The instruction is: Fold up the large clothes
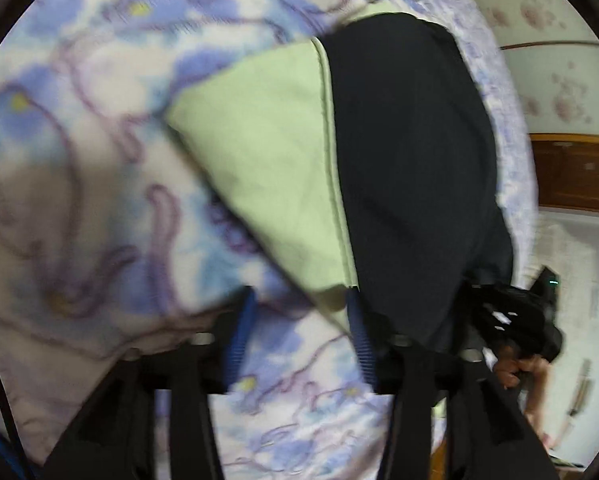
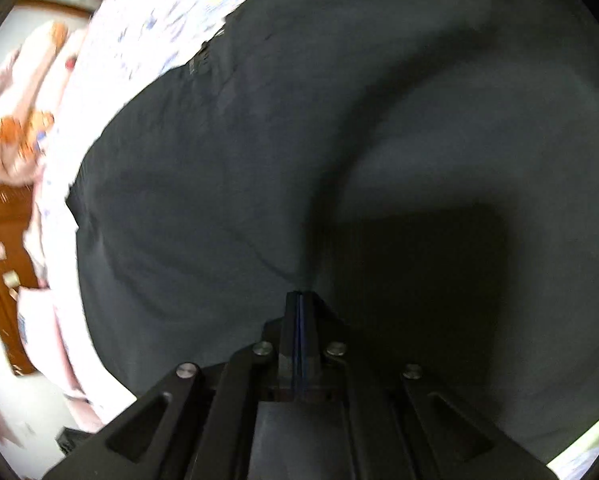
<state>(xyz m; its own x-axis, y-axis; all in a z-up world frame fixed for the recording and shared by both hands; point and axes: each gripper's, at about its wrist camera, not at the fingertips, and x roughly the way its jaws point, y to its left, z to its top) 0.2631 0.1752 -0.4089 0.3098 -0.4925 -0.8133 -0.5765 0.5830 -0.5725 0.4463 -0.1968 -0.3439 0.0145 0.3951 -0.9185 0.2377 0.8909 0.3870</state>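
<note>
A large garment lies on a bed with a blue floral sheet [image 1: 79,140]. It has a light green part [image 1: 267,168] and a dark navy part [image 1: 411,168]. My left gripper [image 1: 301,312] is open just above the sheet, its right finger touching the green edge. My right gripper [image 2: 300,300] is shut on a fold of the dark fabric [image 2: 219,184], which fills most of the right wrist view. The right gripper also shows in the left wrist view [image 1: 515,320], at the garment's near right edge.
A wooden headboard [image 1: 579,172] and floral wallpaper [image 1: 547,60] stand at the right. In the right wrist view a pink and orange bundle [image 2: 23,120] and wooden furniture [image 2: 3,260] lie beyond the bed's edge at the left.
</note>
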